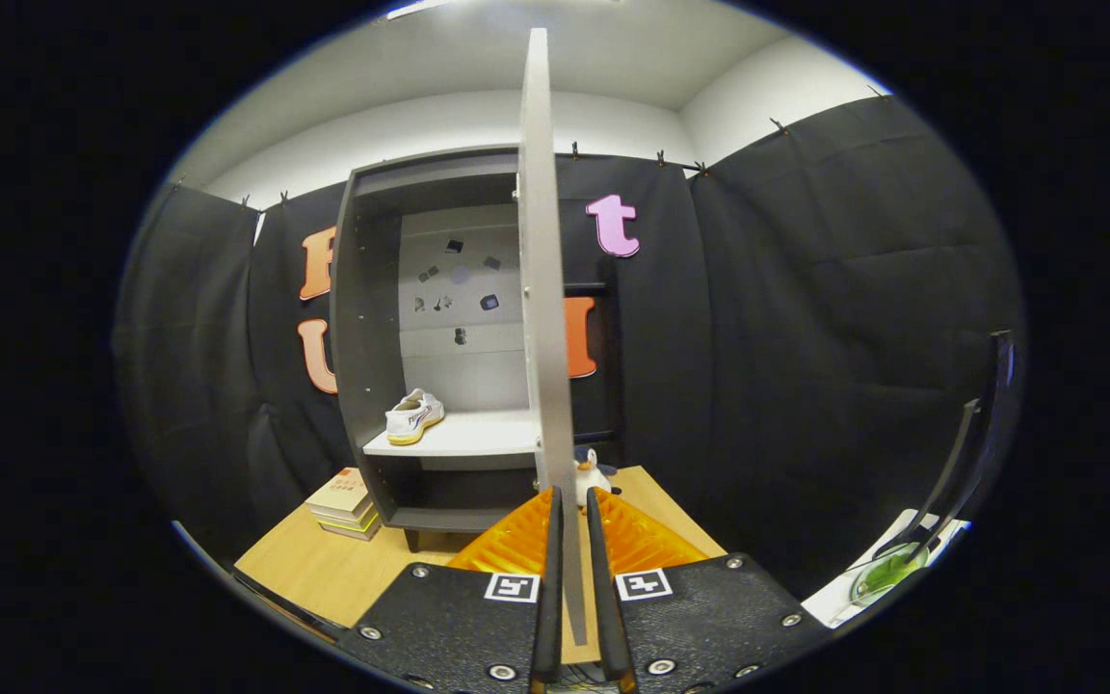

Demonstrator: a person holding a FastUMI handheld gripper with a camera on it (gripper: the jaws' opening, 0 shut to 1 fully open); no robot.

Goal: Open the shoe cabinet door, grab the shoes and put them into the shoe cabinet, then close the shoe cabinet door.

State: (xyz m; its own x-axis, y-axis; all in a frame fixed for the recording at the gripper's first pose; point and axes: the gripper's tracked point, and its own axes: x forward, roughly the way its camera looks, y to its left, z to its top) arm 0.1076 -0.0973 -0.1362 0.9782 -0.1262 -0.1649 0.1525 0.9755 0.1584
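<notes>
The tool (pixel 574 540) is clenched on the lower edge of the open cabinet door (pixel 541 289), both fingers pressing its faces. Beyond, the shoe cabinet (pixel 372 337) stands on the wooden surface (pixel 324 569), with a white sneaker (pixel 413 416) on its shelf (pixel 478 436).

Counter (pixel 324 569): light wood top. On it: dark grey shoe cabinet (pixel 367 386) standing on short legs; stack of books (pixel 343 501) just beside the cabinet's left side; small penguin toy (pixel 592 472) beside the door's (pixel 541 289) lower edge.

Cabinet shelf (pixel 478 436): pale board, carrying one white shoe (pixel 413 416) at its left end.
</notes>
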